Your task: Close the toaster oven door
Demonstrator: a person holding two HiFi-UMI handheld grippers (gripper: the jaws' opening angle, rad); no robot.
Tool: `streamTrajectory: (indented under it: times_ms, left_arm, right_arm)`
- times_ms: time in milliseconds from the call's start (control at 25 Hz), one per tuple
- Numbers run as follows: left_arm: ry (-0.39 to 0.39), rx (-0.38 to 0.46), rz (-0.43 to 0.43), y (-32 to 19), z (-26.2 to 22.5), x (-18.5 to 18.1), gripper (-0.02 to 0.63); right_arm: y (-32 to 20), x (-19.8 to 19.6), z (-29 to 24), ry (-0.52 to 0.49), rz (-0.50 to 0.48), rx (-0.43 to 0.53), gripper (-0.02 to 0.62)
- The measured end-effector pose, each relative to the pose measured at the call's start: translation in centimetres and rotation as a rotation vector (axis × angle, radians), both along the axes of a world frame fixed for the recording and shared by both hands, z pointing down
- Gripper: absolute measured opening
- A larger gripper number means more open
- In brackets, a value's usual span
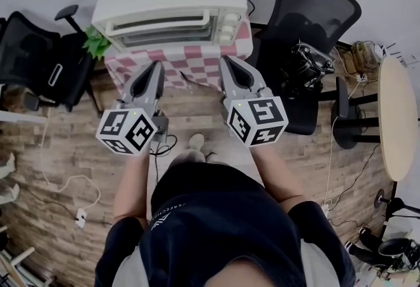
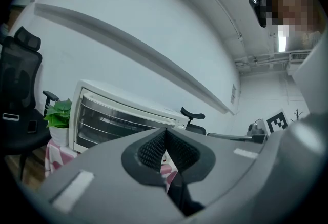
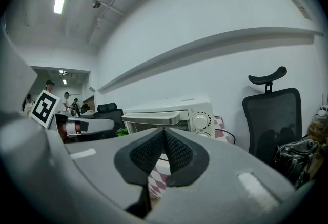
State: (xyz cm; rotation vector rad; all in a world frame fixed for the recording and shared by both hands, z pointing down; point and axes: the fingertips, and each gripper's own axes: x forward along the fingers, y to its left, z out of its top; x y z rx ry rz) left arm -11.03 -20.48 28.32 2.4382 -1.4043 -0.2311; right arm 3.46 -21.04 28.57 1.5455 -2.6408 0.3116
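Observation:
A white toaster oven (image 1: 170, 3) stands on a table covered with a pink checkered cloth (image 1: 190, 59). Its glass door (image 1: 164, 31) looks upright against the oven front, handle (image 1: 161, 21) along the top. My left gripper (image 1: 156, 64) and right gripper (image 1: 226, 59) hover side by side just in front of the cloth's near edge, pointing at the oven and touching nothing. Both are shut and hold nothing. The left gripper view has the oven (image 2: 118, 120) beyond the shut left gripper (image 2: 165, 133); in the right gripper view the oven (image 3: 174, 115) and its knobs (image 3: 201, 121) lie past the shut right gripper (image 3: 164, 133).
A black office chair (image 1: 39, 59) stands left of the table and another (image 1: 308, 23) to its right, with a black device on its seat. A small green plant (image 1: 97, 43) sits at the oven's left. A round table (image 1: 399, 118) is at far right. Cables lie on the wood floor (image 1: 65, 184).

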Motion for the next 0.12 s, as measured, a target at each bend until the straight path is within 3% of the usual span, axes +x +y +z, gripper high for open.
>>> streamTrajectory:
  times_ms: [120]
  left_arm:
    - [-0.006,-0.006,0.003,0.20,0.23,0.46,0.015]
  right_arm:
    - [0.20,0.22,0.29,0.000,-0.002,-0.005,0.002]
